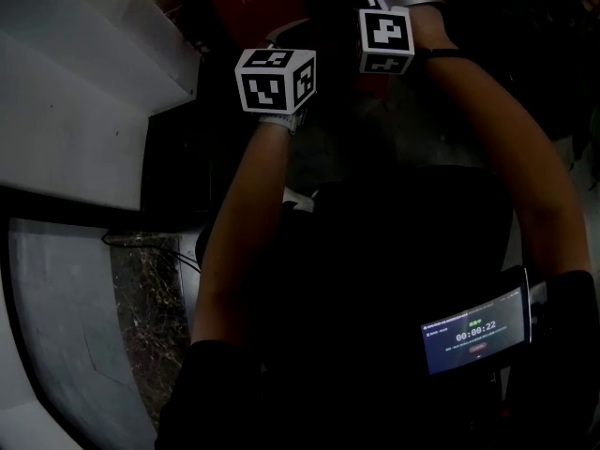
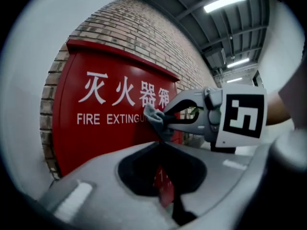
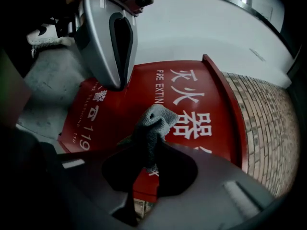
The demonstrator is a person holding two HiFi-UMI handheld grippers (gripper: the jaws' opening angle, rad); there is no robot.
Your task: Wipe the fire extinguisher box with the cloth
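The red fire extinguisher box (image 2: 110,128) with white lettering stands against a brick wall and also shows in the right gripper view (image 3: 192,109). My right gripper (image 3: 152,150) is shut on a grey cloth (image 3: 152,123) held close in front of the box face. The left gripper view shows that right gripper (image 2: 165,119) pressing the cloth (image 2: 154,115) near the lettering. My left gripper (image 2: 162,143) is shut and empty, a little off the box beside the right one. In the dark head view only the marker cubes of the left (image 1: 275,81) and right (image 1: 385,40) grippers show, jaws hidden.
A white column (image 1: 75,92) rises at the left of the box. The brick wall (image 2: 144,28) runs behind it. A small lit screen (image 1: 473,331) sits on the person's right forearm. Dark marble floor (image 1: 141,298) lies below.
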